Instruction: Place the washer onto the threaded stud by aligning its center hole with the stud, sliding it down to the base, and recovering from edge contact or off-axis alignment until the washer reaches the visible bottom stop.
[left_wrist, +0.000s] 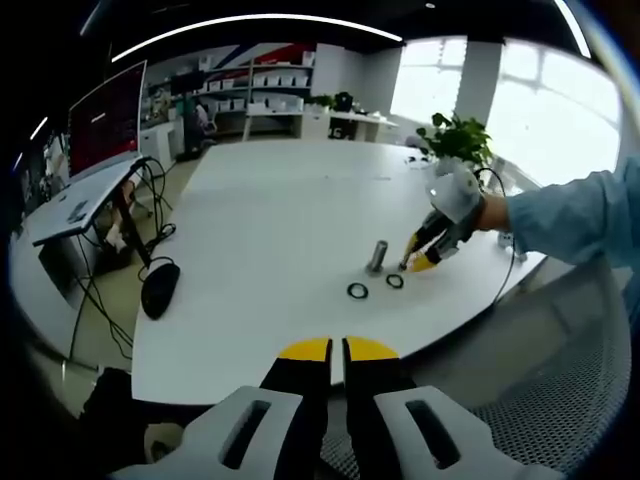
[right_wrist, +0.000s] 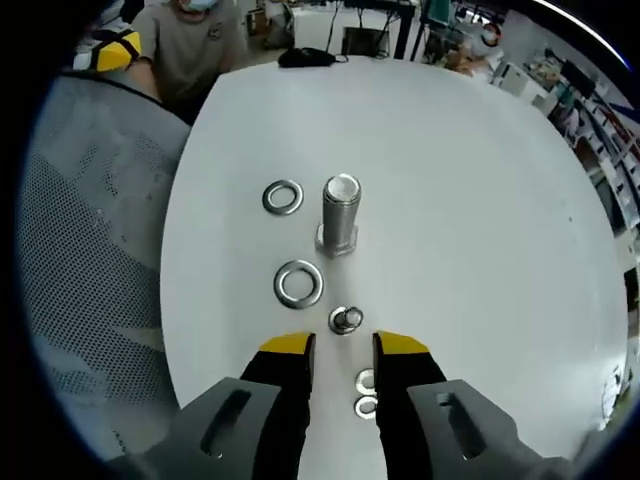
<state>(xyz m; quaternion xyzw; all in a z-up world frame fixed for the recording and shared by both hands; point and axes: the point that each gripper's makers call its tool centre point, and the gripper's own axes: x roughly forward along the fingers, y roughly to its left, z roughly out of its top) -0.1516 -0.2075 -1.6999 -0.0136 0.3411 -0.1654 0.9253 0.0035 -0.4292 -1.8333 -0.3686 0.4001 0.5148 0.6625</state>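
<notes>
Washers loose beside the stud

Stud (right_wrist: 340, 215) stands upright mid-surface (right_wrist: 480, 180), bare; two washers (right_wrist: 299, 283) lie flat beside it. My right tool (right_wrist: 343, 350) hovers slightly open and empty above small washers; my left tool (left_wrist: 336, 349) sits closed, empty, off the surface edge.

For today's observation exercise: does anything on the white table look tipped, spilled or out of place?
Nothing stands out. The stud stands upright on the table, and the washers lie flat beside it, none on it yet.
</notes>
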